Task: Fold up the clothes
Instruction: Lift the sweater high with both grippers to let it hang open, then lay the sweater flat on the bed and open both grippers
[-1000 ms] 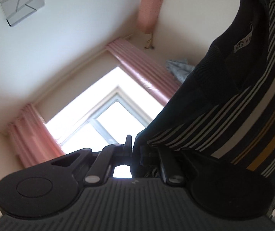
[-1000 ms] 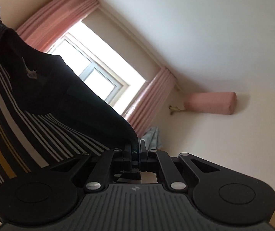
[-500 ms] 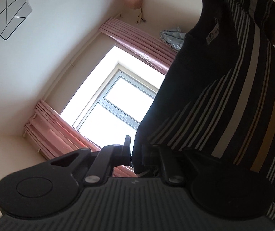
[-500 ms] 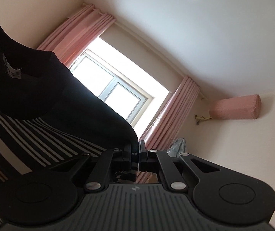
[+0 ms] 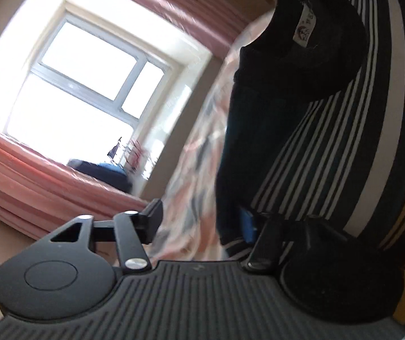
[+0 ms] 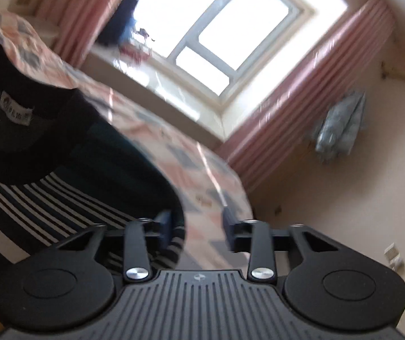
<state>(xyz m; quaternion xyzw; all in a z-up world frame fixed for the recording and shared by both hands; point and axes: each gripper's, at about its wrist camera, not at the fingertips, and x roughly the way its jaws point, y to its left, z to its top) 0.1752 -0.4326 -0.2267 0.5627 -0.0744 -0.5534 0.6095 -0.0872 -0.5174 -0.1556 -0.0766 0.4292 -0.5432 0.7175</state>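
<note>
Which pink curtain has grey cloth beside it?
Right wrist view: the pink pleated curtain right of the window; crumpled grey cloth hangs beside it alone.

Right gripper [image 6: 196, 228] with jaws spread apart, fingers [image 6: 164, 223] clear of each other. Dark striped sweater [image 6: 60, 187] lying at left, its edge just beside the left finger, white neck label [image 6: 15, 110] visible. Patterned pink bedsheet [image 6: 174, 153] beneath. Bright window [image 6: 230, 34] far behind, pink curtain [image 6: 310, 99] at right. Picture partly blurred.
</note>
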